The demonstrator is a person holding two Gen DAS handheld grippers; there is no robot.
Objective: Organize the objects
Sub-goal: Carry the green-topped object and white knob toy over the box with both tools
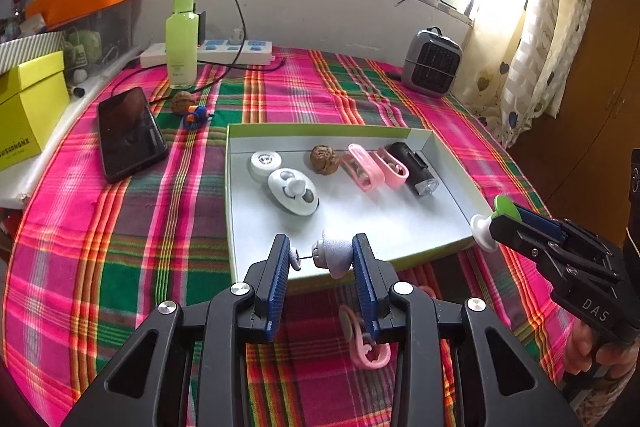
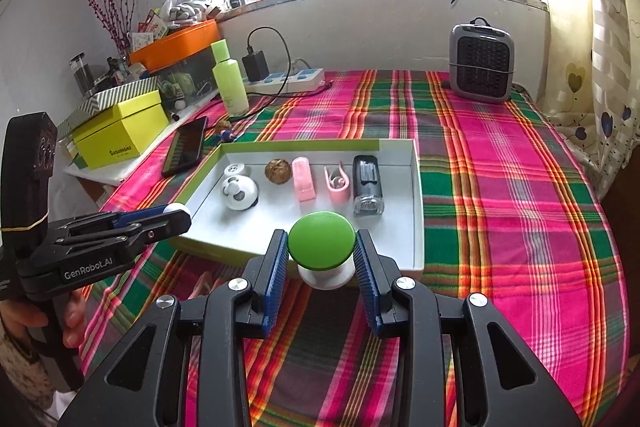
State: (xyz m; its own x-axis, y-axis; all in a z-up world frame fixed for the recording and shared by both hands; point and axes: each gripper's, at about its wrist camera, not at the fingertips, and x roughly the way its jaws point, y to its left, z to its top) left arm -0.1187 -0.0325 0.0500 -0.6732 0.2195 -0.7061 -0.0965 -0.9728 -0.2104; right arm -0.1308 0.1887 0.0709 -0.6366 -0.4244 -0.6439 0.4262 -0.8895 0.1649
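A shallow white tray [image 1: 448, 167] [image 2: 416, 187] on the plaid cloth holds two white round gadgets [image 1: 292, 191], a walnut [image 1: 324, 158], two pink clips [image 1: 376, 169] and a black light [image 1: 416, 173]. My left gripper [image 1: 322, 259] is shut on a small white cone-shaped piece [image 1: 336, 253] with a thin pin, above the tray's near edge. My right gripper [image 2: 322, 259] is shut on a green-capped white mushroom-shaped object [image 2: 322, 239] [image 1: 494, 217], at the tray's near right corner. A pink clip [image 1: 366, 347] lies on the cloth below my left gripper.
A black phone [image 1: 128, 135], a second walnut [image 1: 182, 102] and a small blue toy [image 1: 196, 115] lie left of the tray. A green bottle [image 1: 182, 39], power strip [image 1: 228, 51], grey heater [image 1: 432, 63] and yellow box [image 1: 28, 107] stand around the back.
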